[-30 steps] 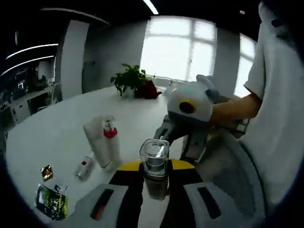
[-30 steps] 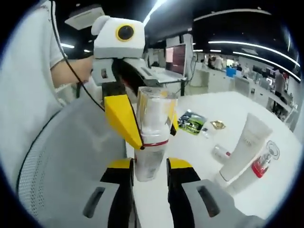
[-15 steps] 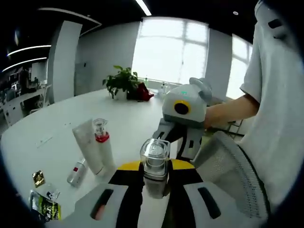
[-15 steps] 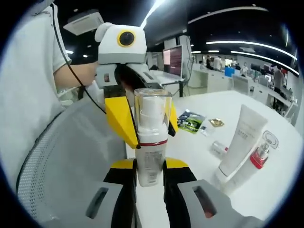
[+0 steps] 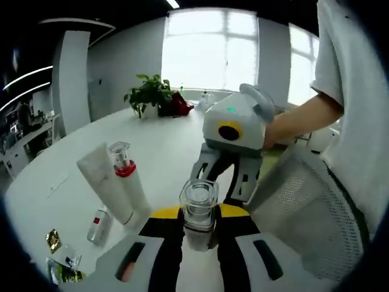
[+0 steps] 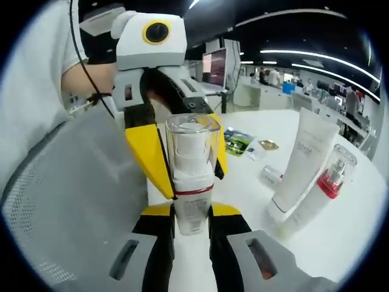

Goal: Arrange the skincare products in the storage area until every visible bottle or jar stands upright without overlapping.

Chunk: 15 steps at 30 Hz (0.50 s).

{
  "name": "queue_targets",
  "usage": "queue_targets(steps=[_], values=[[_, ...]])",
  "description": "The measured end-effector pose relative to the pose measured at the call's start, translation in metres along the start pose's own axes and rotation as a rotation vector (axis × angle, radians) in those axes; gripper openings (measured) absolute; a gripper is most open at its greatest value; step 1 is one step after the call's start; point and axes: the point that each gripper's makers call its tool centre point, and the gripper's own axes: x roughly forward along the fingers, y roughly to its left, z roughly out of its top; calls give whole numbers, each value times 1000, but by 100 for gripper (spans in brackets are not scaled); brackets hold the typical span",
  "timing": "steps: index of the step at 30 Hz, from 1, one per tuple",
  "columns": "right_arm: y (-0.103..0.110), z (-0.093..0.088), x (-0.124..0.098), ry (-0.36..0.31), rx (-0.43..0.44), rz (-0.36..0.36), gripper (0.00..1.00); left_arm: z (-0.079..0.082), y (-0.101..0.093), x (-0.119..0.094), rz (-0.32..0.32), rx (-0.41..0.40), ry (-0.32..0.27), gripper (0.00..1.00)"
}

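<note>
Both grippers, left gripper (image 5: 197, 226) and right gripper (image 6: 191, 220), clamp clear-capped pump bottle (image 6: 192, 176) between jaws, upright. Beyond jaws: white tube (image 6: 302, 164), red-collared bottle (image 6: 321, 194) leaning together; small bottle (image 5: 99, 225) lying flat. Task incomplete.

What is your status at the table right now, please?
Both grippers, left and right, shut on clear-capped bottle, upright. White tube and red-collared bottle lean together. Small bottle lies flat.

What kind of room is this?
Probably an office. There is a big white table, desks with computer screens behind, a large window and a potted plant.
</note>
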Motion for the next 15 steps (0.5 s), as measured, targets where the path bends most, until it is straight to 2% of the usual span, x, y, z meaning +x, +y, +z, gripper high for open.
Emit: queue_targets(steps=[6,15], values=[[-9,-24,7,28,1,-24,20,-18,5,18,-10,18,30,17],[-20,-43,14,59,7,-43,20,-32,12,34,-25,44,67,17]])
